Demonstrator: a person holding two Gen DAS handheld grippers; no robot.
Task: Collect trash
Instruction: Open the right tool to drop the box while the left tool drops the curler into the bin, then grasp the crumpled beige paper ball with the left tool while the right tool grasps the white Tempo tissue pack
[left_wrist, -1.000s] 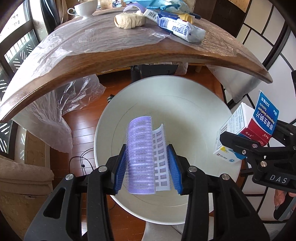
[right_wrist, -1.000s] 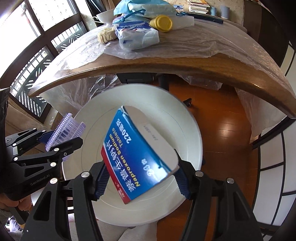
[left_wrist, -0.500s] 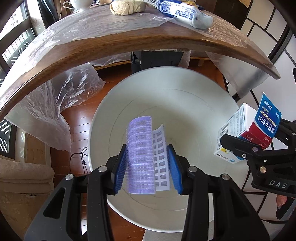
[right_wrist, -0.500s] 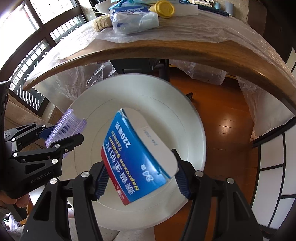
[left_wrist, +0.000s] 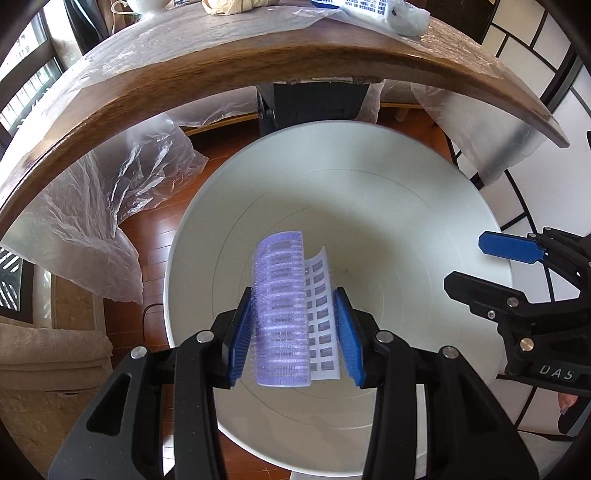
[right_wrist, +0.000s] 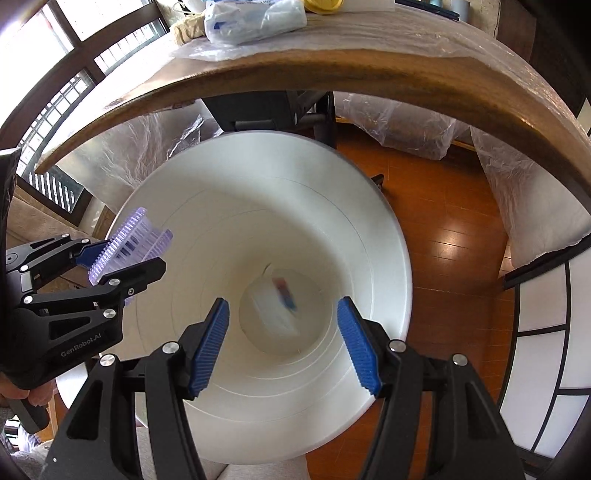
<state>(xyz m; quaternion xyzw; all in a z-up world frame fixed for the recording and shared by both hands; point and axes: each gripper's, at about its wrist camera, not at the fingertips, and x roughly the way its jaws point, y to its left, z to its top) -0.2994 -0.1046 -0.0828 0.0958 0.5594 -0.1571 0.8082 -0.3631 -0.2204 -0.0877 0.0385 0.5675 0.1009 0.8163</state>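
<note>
A white bin (left_wrist: 369, 177) stands on the floor below both grippers, just in front of the table edge. My left gripper (left_wrist: 294, 295) is shut on a purple hair roller (left_wrist: 282, 310) with a white gridded card beside it, held over the bin's mouth. My right gripper (right_wrist: 282, 308) hangs open over the bin (right_wrist: 258, 206) with nothing between its blue pads. The blue, red and white medicine box (right_wrist: 275, 306) shows blurred at the bin's bottom. In the right wrist view the left gripper (right_wrist: 122, 254) and roller (right_wrist: 129, 236) sit at the bin's left rim.
A curved wooden table (left_wrist: 221, 66) draped in clear plastic sheeting (left_wrist: 92, 206) arches above the bin. On it lie a tissue pack (right_wrist: 255, 18), a yellow lid (right_wrist: 321, 4) and a crumpled paper wad (left_wrist: 232, 5). Wooden floor (right_wrist: 443, 229) lies to the right.
The right gripper has let go of the medicine box, which has dropped into the bin. Both grippers sank slightly toward the bin. The left grip on the roller is unchanged.
</note>
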